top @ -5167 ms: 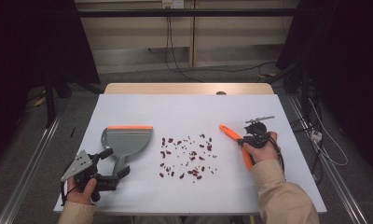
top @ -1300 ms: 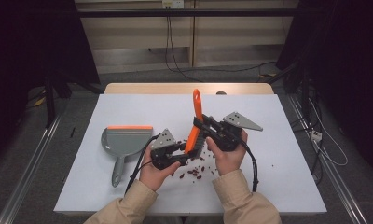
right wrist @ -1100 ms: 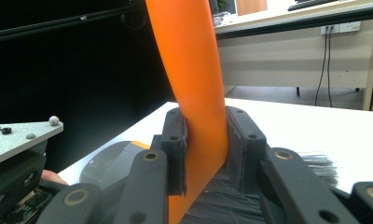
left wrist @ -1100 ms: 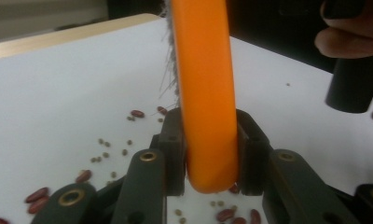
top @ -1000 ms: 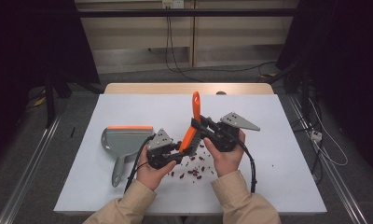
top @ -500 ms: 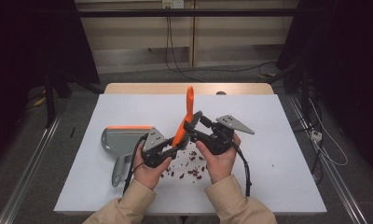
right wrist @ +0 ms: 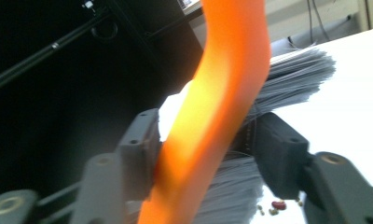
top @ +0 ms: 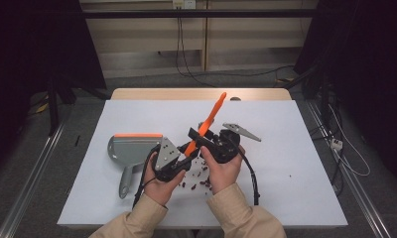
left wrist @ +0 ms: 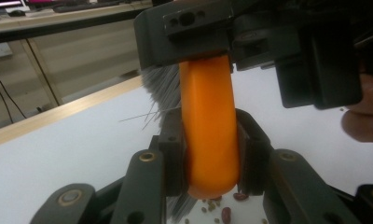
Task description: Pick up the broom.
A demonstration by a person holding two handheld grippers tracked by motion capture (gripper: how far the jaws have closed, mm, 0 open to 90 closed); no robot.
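A brush with an orange handle (top: 210, 120) and grey bristles (right wrist: 296, 79) is held up over the table, its handle leaning up and to the right. My left gripper (top: 185, 151) is shut on the lower end of the handle (left wrist: 210, 130), with both pads pressed to its sides. My right gripper (top: 200, 140) reaches in from the right, just above the left one. Its jaws have just been closing and stand around the brush (right wrist: 222, 93), one pad apart from it with bristles in the gap. Red and brown beans (top: 201, 172) lie scattered on the table under both hands.
A grey dustpan (top: 132, 148) with an orange front edge lies flat on the white table (top: 296, 168), left of my hands, its handle pointing toward me. Cables trail from both grippers down to the table's near edge. Dark floor and rails surround the table.
Five seconds ago the brush lay at the right and my left gripper sat near the dustpan. Over the last second the upright handle has tipped to the right and both hands have drifted slightly left.
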